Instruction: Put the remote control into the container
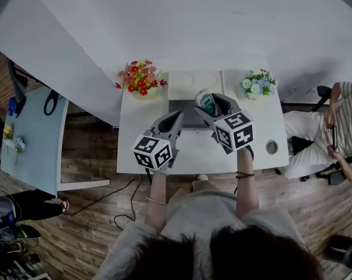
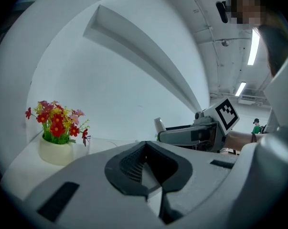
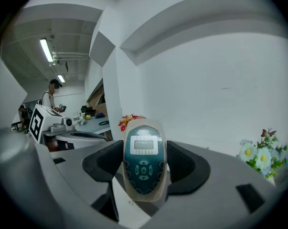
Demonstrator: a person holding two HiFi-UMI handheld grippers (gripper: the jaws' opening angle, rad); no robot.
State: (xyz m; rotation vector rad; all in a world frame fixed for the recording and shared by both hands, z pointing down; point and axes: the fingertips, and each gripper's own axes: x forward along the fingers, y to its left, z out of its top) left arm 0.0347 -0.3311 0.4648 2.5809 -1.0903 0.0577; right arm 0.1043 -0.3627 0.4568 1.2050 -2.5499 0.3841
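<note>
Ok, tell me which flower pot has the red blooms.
The left-hand pot, at the back of the white table, holds red, orange and yellow flowers. The right-hand pot holds white and pale blue ones instead.

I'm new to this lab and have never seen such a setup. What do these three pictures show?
No robot here: a person at a white table holds a two-jaw clamp, a hand-held gripper, in each hand. The head view comes from a camera on the person's head, looking down. The other two come from cameras riding on the grippers, looking along their jaws. The right hand-held gripper is shut on a remote control. The left hand-held gripper is shut with nothing in it. On the table stand a pot of red flowers at the left, a pot of blue and white flowers at the right, and between them a grey tray, probably the container.
</note>
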